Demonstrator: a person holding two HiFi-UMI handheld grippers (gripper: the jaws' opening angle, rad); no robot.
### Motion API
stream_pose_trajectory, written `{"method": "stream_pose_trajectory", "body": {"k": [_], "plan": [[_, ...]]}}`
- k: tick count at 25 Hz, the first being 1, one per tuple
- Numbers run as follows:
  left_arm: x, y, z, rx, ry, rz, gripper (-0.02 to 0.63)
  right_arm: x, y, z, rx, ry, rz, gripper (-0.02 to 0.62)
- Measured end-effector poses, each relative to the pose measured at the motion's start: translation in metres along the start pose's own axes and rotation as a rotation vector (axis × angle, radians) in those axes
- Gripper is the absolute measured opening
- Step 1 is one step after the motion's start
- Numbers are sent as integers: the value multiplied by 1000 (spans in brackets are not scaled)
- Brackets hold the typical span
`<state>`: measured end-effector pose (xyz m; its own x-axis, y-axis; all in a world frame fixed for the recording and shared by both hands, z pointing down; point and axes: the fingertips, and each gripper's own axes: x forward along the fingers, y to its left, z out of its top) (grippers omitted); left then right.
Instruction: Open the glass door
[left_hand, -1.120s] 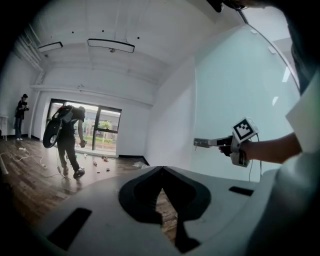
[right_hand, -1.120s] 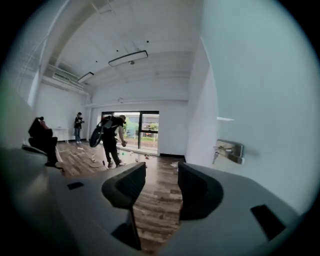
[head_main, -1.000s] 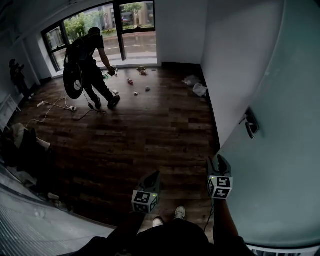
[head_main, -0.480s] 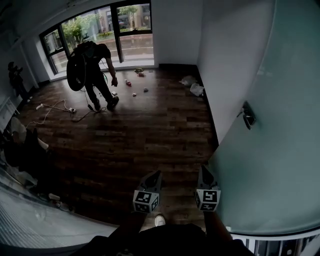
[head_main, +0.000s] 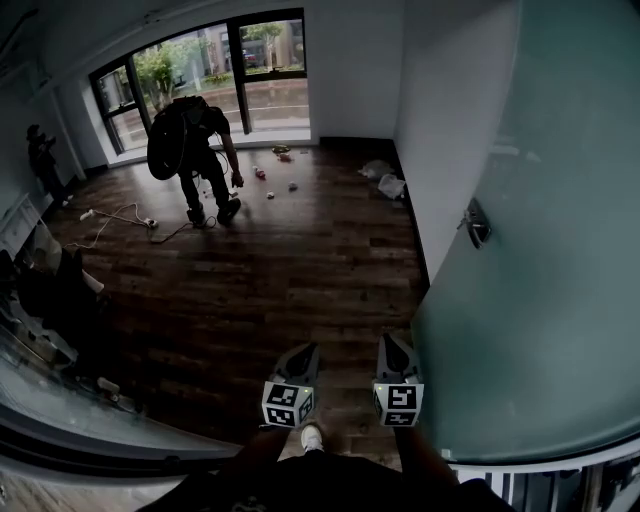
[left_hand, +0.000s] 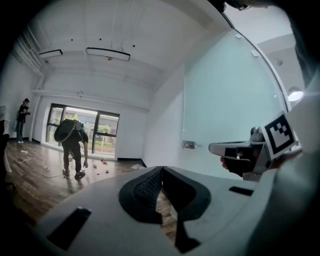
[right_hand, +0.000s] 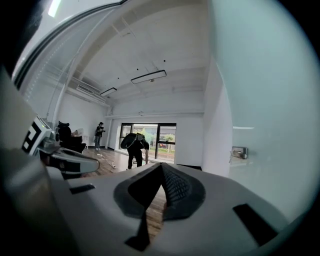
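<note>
The frosted glass door (head_main: 545, 270) stands along my right side, with its metal handle (head_main: 477, 224) ahead at mid height. Neither gripper touches it. My right gripper (head_main: 394, 345) is shut and empty, a short way left of the glass edge and pointing forward. My left gripper (head_main: 303, 352) hangs beside it over the dark wood floor, also shut with nothing in it. In the left gripper view the shut jaws (left_hand: 161, 170) point into the room, with the handle (left_hand: 188, 145) and the right gripper (left_hand: 214, 148) off to the right. The right gripper view shows its shut jaws (right_hand: 161, 165) and the handle (right_hand: 239, 152) at right.
A white wall (head_main: 440, 120) runs ahead beyond the door. A person (head_main: 195, 150) bends over near the window (head_main: 270, 60), and another person (head_main: 42, 155) stands far left. Cables (head_main: 120, 215), small scattered items (head_main: 275, 180) and bags (head_main: 385, 178) lie on the floor. Dark furniture (head_main: 50, 290) sits at left.
My right gripper has come away from the door leftwards, closed its jaws and now sits beside the left gripper. The view has moved forward, so the handle stands nearer. The bending person has shifted.
</note>
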<state>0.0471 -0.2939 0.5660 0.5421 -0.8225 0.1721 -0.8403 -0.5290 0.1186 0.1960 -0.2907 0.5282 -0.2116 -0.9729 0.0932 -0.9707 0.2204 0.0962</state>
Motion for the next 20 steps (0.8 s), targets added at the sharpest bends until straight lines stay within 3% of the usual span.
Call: {"method": "stream_pose_trajectory", "body": {"k": [12, 20], "plan": [[-104, -122, -40, 0, 0, 18, 6, -151, -3, -19, -18, -19, 23, 17], [-174, -162, -49, 15, -21, 70, 6, -232, 16, -29, -17, -18, 59, 17]]}}
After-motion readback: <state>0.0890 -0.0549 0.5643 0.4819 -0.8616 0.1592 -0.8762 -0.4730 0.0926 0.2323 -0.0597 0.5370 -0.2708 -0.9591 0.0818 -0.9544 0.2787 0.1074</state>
